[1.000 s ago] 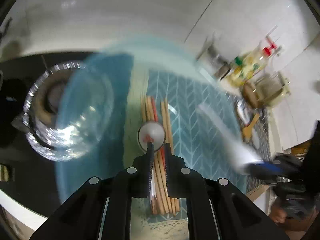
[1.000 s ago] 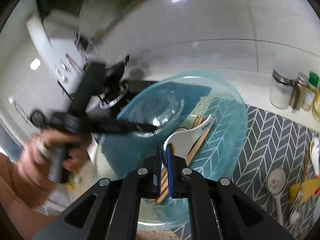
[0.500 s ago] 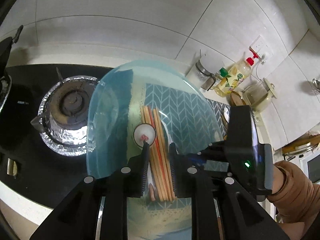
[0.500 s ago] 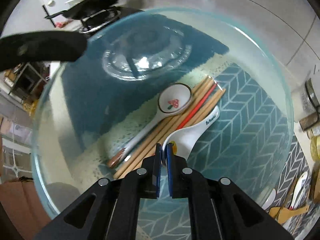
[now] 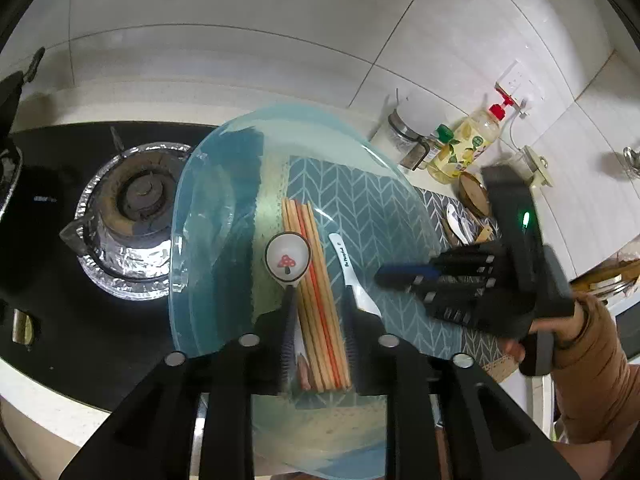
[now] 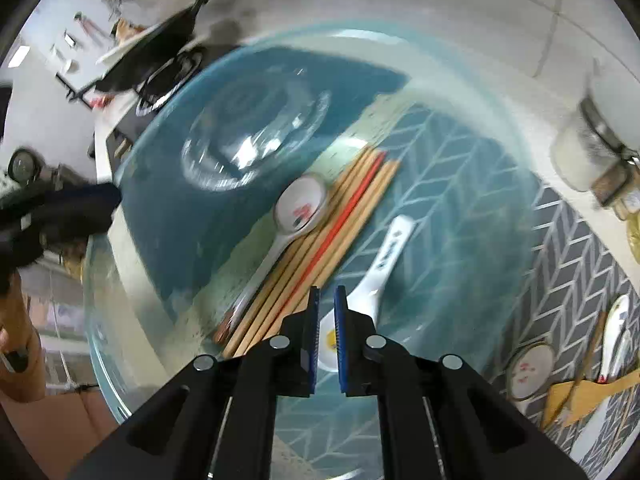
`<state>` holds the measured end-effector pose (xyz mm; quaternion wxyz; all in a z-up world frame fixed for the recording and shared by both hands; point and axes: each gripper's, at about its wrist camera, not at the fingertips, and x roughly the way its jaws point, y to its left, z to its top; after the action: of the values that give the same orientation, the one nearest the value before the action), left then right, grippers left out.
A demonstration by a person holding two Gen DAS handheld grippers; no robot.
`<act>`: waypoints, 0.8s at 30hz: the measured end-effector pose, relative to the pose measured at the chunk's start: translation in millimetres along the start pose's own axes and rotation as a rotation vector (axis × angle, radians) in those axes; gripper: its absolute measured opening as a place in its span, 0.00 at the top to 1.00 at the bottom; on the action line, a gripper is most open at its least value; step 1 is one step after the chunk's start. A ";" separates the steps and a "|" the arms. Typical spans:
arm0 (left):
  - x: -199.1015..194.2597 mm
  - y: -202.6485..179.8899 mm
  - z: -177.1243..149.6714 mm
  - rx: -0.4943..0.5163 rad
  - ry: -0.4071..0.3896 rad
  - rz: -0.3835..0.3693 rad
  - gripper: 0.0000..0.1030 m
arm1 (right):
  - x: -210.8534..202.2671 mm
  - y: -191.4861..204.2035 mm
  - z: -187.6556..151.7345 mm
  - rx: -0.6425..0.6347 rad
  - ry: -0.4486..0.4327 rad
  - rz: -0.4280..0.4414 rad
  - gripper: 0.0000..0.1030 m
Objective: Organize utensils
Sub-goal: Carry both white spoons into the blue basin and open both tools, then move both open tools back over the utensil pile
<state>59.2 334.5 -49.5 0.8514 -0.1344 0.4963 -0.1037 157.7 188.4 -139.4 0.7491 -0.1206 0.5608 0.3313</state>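
Note:
A blue glass dish [image 5: 192, 200] [image 6: 520, 200] holds a bundle of wooden chopsticks [image 5: 312, 264] [image 6: 340, 216]. A mushroom-print spoon [image 5: 287, 257] [image 6: 300, 208] lies on their left, and a white spoon [image 5: 344, 264] [image 6: 384, 256] on their right. My left gripper [image 5: 320, 316] hovers over the near end of the bundle. Its jaws are opening, with the mushroom spoon's handle and the chopsticks lying loose between them. My right gripper [image 6: 327, 308] [image 5: 384, 276] reaches into the dish, shut on the rim of the white spoon's bowl.
A foil-lined gas burner [image 5: 136, 208] sits left of the dish. Jars and an oil bottle [image 5: 468, 148] stand along the tiled wall. On the herringbone mat [image 6: 560, 280] to the right lie more spoons [image 6: 530, 368] and a wooden spatula [image 6: 580, 396].
My left jaws have spread off the mushroom spoon's handle and drawn back a little. My right gripper has swung down into the dish, laying the white spoon beside the chopsticks.

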 end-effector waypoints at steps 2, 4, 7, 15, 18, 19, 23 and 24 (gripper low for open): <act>-1.1 -1.2 -1.3 0.005 -0.001 0.010 0.70 | -8.2 -8.7 1.2 0.030 -0.021 -0.005 0.93; -0.7 -1.2 -1.5 0.003 0.001 0.013 0.68 | -8.4 -13.9 2.6 0.054 -0.006 -0.014 0.86; -0.6 -3.1 -0.8 0.001 0.001 0.016 0.68 | -6.3 -16.8 6.1 0.083 0.018 -0.001 0.78; -13.5 -47.5 5.3 0.063 -0.052 -0.030 0.59 | -111.3 -53.3 -33.0 0.222 -0.356 0.024 0.78; -12.0 -96.1 4.2 0.150 -0.067 -0.085 0.51 | -158.7 -82.8 -77.7 0.228 -0.511 -0.152 0.78; -7.8 -113.8 5.3 0.181 -0.066 -0.103 0.47 | -167.2 -92.8 -93.4 0.237 -0.544 -0.208 0.78; 24.3 -180.2 4.0 0.300 -0.030 -0.166 0.37 | -176.3 -147.8 -152.9 0.383 -0.549 -0.304 0.78; 41.0 -198.8 1.6 0.321 -0.008 -0.187 0.37 | -173.9 -160.3 -166.7 0.422 -0.542 -0.301 0.78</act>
<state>72.0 134.6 -16.3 0.8505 -0.0431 0.4553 -0.2597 105.8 -86.9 -66.9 0.9192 0.0474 0.3739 0.1144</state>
